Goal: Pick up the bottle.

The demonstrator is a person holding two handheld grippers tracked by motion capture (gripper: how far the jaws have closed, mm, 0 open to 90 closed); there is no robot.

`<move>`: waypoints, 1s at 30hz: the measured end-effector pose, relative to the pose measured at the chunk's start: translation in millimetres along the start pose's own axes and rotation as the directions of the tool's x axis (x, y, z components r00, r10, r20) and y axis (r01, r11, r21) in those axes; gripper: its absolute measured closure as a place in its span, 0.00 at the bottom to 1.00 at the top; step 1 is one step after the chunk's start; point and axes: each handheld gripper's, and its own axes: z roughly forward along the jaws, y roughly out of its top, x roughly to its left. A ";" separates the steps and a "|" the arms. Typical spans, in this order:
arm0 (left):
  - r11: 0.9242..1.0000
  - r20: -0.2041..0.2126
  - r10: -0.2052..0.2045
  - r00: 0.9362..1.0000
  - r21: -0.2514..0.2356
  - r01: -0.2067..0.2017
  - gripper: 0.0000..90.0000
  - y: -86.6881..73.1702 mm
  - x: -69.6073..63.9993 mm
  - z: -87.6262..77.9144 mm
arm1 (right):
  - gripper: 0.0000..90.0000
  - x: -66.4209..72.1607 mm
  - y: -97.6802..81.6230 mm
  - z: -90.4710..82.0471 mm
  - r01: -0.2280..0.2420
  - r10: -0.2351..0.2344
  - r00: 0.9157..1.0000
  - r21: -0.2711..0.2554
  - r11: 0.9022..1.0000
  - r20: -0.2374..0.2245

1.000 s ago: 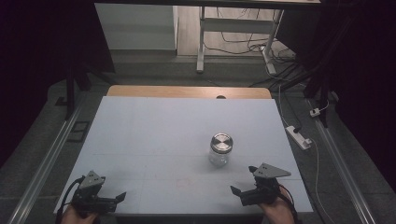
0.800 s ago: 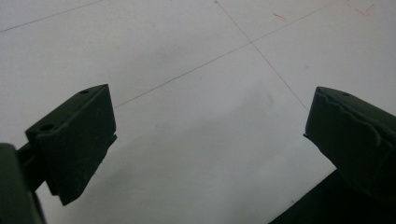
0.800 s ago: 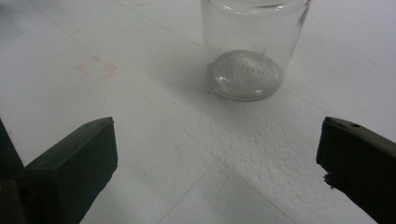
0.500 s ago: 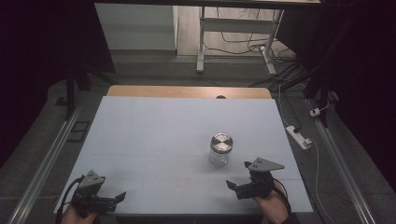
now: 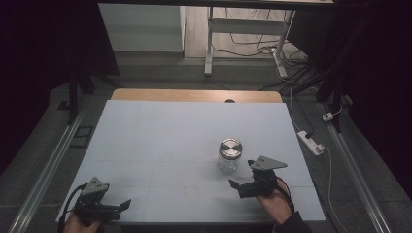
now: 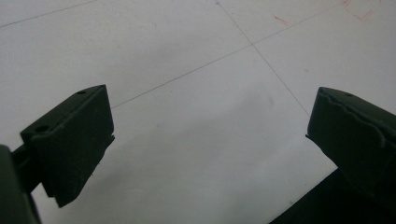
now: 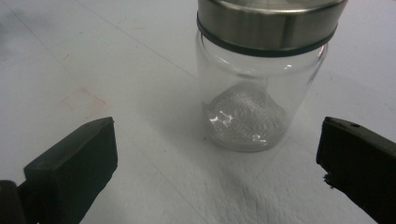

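A clear glass jar (image 5: 229, 158) with a brushed metal lid (image 5: 230, 147) stands upright right of centre on the white tabletop (image 5: 160, 145). My right gripper (image 5: 237, 189) hovers just in front of it, open, and points to the left. In the right gripper view the jar (image 7: 252, 93) stands close ahead of the right gripper (image 7: 217, 156), beyond the tips and apart from both jaws. My left gripper (image 5: 122, 208) rests at the front left corner. Its jaws have just been opening, and in its own view the left gripper (image 6: 210, 116) stands open over bare table with nothing between them.
A strip of bare wood (image 5: 194, 94) runs along the table's far edge. On the floor to the right lies a white power strip (image 5: 311, 142) with its cable. Metal rails (image 5: 46, 174) flank the table. A desk frame (image 5: 209, 43) stands behind.
My right gripper has moved left and a little forward, closer to the jar. The left hand and the jar have stayed put.
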 end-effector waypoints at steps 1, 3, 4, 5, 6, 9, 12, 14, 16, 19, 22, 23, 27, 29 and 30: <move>1.000 0.001 0.001 1.000 0.000 -0.001 0.02 0.0 0.0 0.0 | 0.00 -0.6 0.9 1.3 -0.002 0.002 1.000 0.001 1.000 -0.002; 1.000 0.000 0.002 1.000 0.000 -0.002 0.02 0.0 -0.2 0.1 | 0.00 -2.8 3.0 5.7 -0.007 0.007 1.000 0.005 1.000 -0.013; 1.000 0.000 0.003 1.000 0.001 -0.003 0.02 0.0 -0.2 0.1 | 0.00 -2.8 3.0 5.7 -0.007 0.007 1.000 0.005 1.000 -0.013; 1.000 0.000 0.004 1.000 0.001 -0.004 0.02 0.1 -0.2 0.2 | 0.00 -3.9 3.6 7.5 -0.010 0.011 1.000 0.002 1.000 -0.019; 1.000 -0.001 0.005 1.000 0.002 -0.005 0.02 0.1 -0.3 0.3 | 0.00 -5.2 4.2 9.5 -0.015 0.015 1.000 0.001 1.000 -0.023; 1.000 0.000 0.004 1.000 0.003 -0.004 0.01 0.2 -0.6 0.4 | 0.00 -10.3 7.9 17.5 -0.021 0.021 1.000 0.003 1.000 -0.019; 1.000 0.000 0.005 1.000 0.004 -0.005 0.01 0.2 -0.5 0.5 | 0.00 -13.3 11.6 22.7 -0.029 0.030 1.000 0.005 1.000 -0.006; 1.000 0.002 0.004 1.000 0.005 -0.004 0.01 0.3 -0.3 0.6 | 0.00 -14.3 13.6 25.9 -0.023 0.023 1.000 0.007 1.000 0.015; 1.000 0.005 0.003 1.000 0.005 -0.003 0.01 0.3 0.2 0.6 | 0.00 -14.9 14.5 29.2 -0.010 0.010 0.999 0.016 1.000 0.031; 1.000 0.007 0.002 1.000 0.006 -0.002 0.01 0.3 0.4 0.7 | 0.00 -16.7 15.9 34.7 0.003 -0.004 1.000 0.031 1.000 0.030; 1.000 0.008 0.003 1.000 0.007 -0.003 0.01 0.4 0.4 0.9 | 0.00 -17.8 18.0 39.8 0.014 -0.015 0.999 0.040 0.999 0.034; 1.000 0.009 0.003 1.000 0.008 -0.003 0.01 0.5 0.4 1.0 | 0.00 -18.2 18.9 41.3 0.012 -0.013 0.999 0.043 0.999 0.032; 1.000 0.010 0.004 1.000 0.009 -0.004 0.01 0.5 0.5 1.1 | 0.00 -20.0 22.0 47.9 0.005 -0.006 1.000 0.049 0.999 0.026; 1.000 0.011 0.004 1.000 0.009 -0.004 0.01 0.5 0.5 1.1 | 0.00 -20.5 23.3 51.1 0.008 -0.009 1.000 0.055 0.998 0.027; 1.000 0.012 0.004 1.000 0.009 -0.004 0.01 0.5 0.5 1.0 | 0.00 -20.7 23.8 52.9 0.009 -0.011 0.999 0.059 0.998 0.032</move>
